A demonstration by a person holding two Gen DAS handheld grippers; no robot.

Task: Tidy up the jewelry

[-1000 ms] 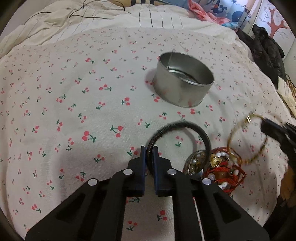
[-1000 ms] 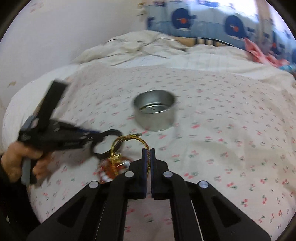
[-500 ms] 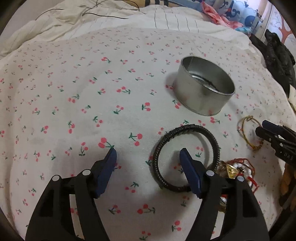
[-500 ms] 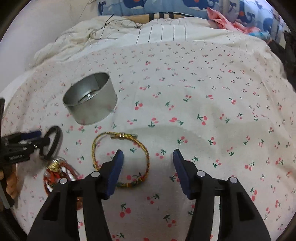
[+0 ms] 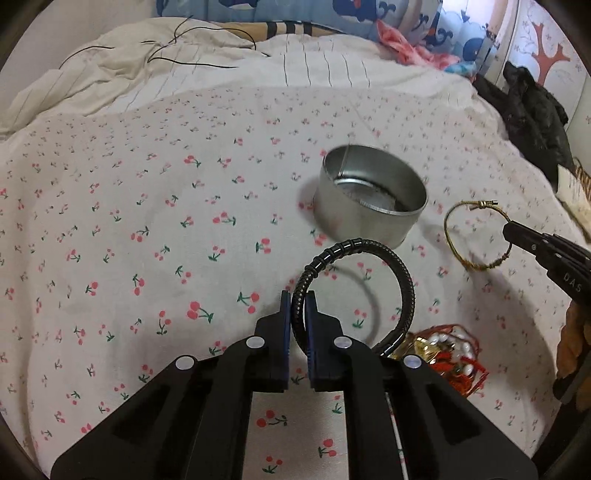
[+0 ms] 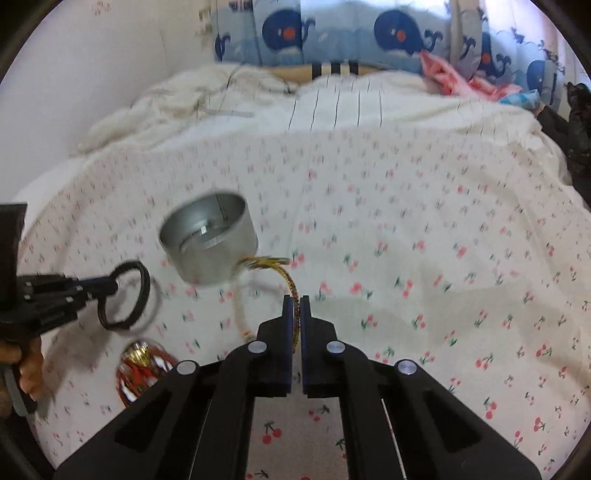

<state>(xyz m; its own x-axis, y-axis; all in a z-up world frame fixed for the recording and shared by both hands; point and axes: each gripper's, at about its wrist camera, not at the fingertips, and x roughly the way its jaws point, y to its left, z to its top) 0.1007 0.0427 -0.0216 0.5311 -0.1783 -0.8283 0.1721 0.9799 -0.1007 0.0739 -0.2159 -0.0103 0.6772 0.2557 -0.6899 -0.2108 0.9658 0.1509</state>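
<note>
Bed: cherry-print sheet (image 5: 155, 206) spread flat, rumpled cream duvet (image 5: 110, 81) and whale-print pillows (image 6: 332, 33) at the far end.
Left gripper (image 5: 297, 308): fingers pressed together on the black braided bangle (image 5: 369, 247), which stands up off the sheet and arcs to the right.
Round metal tin (image 5: 369, 206): open, upright, just beyond the bangle; its bottom looks bare apart from something thin I cannot make out.
Beaded bracelet pile (image 5: 447, 354): red cord, white beads and a gold charm, lying on the sheet under the bangle's lower right end.
Right gripper (image 6: 297, 314): fingers pinched on the gold cord bracelet (image 6: 284, 275), which hangs clear of the sheet, to the right of the tin.
Step in hand: carrying both pieces to the tin, I judge.
Doing it well: bring one hoop over the opening at a time so the grippers do not collide; lower it inside the rim before letting go, since a hoop caught on the edge could tip out; avoid nudging the light tin on soft bedding.
</note>
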